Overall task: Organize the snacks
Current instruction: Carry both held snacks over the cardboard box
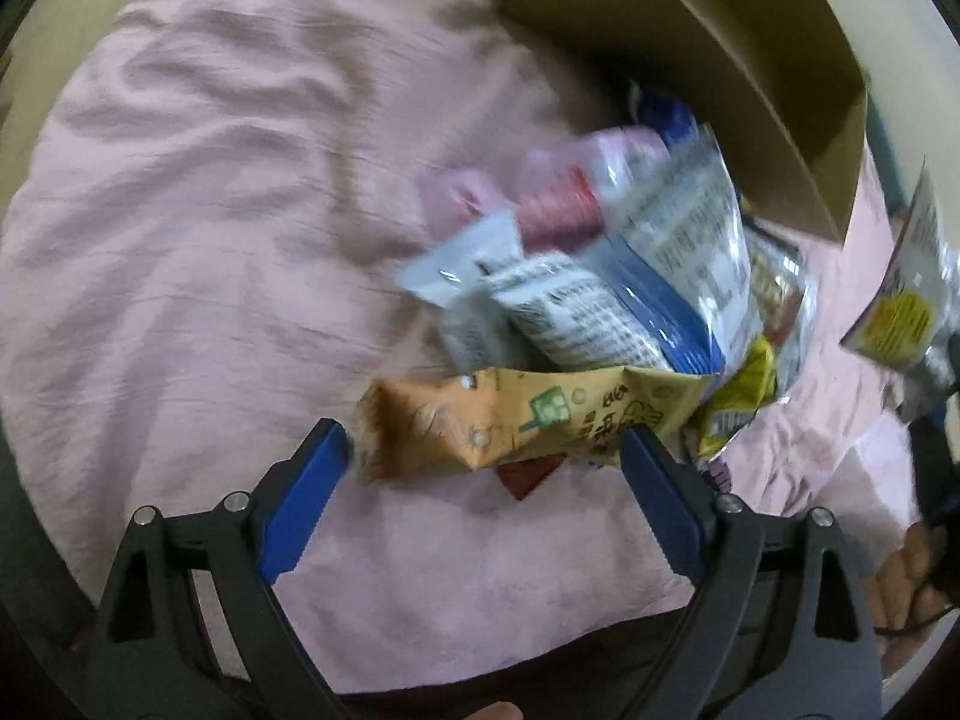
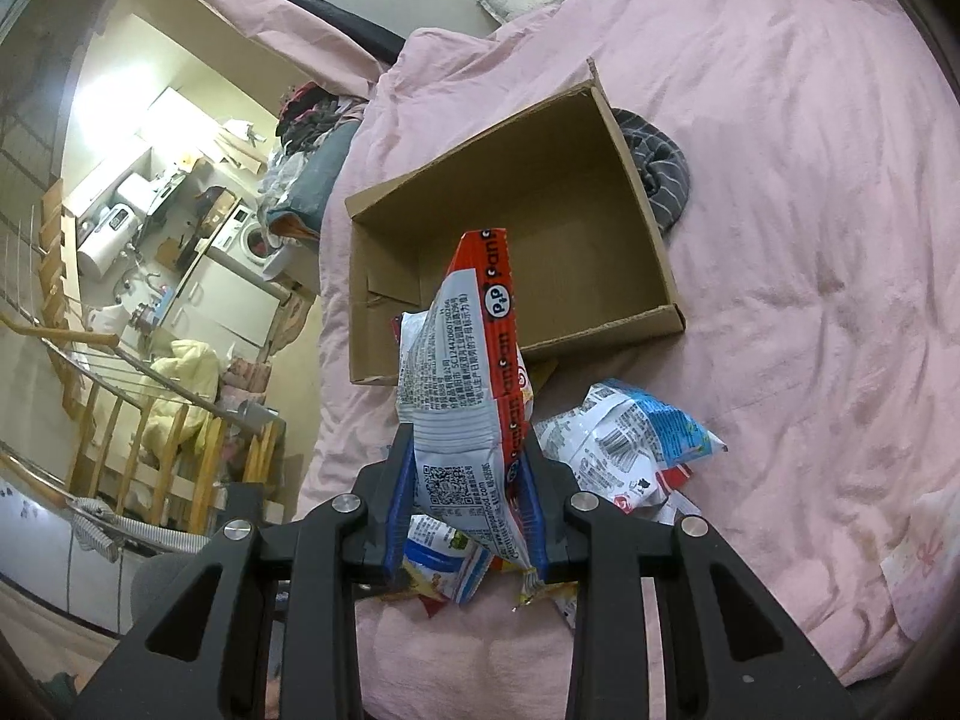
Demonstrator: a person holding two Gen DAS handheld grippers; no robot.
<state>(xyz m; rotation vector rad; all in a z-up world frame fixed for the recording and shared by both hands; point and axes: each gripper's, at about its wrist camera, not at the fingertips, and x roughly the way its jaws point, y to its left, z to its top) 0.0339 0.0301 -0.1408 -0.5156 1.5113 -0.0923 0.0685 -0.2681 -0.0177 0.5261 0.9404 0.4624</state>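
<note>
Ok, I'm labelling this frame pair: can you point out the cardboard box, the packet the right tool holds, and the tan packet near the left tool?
cardboard box point(image 2: 654, 276), right wrist view, on its right wall.
red and white packet point(image 2: 462, 384), right wrist view, on its printed back.
tan packet point(image 1: 516, 420), left wrist view, mid-wrapper.

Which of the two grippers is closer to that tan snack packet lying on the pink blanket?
Left. The left gripper is open right at the tan snack packet; the right gripper is off holding a red-and-white packet.

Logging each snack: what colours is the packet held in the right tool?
White-grey with a red edge strip, packet; right wrist view shows it best.
</note>
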